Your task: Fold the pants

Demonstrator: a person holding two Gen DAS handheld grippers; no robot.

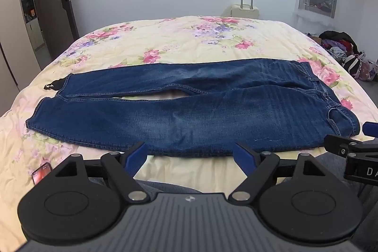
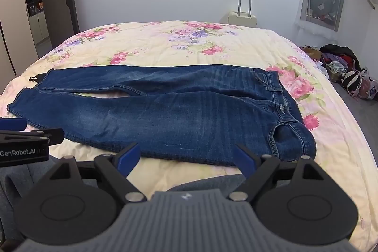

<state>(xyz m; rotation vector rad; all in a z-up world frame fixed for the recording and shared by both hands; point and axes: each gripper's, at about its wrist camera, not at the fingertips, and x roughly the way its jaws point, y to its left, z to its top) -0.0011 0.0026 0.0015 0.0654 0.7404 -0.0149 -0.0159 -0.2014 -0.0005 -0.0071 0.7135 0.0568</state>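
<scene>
A pair of blue jeans [image 1: 189,108] lies flat across the bed, waistband at the right, leg hems at the left; it also shows in the right wrist view [image 2: 179,115]. The two legs lie side by side with a small gap between them. My left gripper [image 1: 190,155] is open and empty, just short of the near edge of the jeans at mid-leg. My right gripper [image 2: 186,156] is open and empty, just short of the near edge by the hip. Each gripper shows at the edge of the other's view.
The bed has a cream floral quilt [image 1: 165,39]. A phone [image 1: 41,171] lies on the quilt at the near left. A small black item [image 1: 53,86] lies by the far hem. A suitcase [image 1: 245,8] stands behind the bed. Clothes and bags [image 1: 345,51] lie on the floor at right.
</scene>
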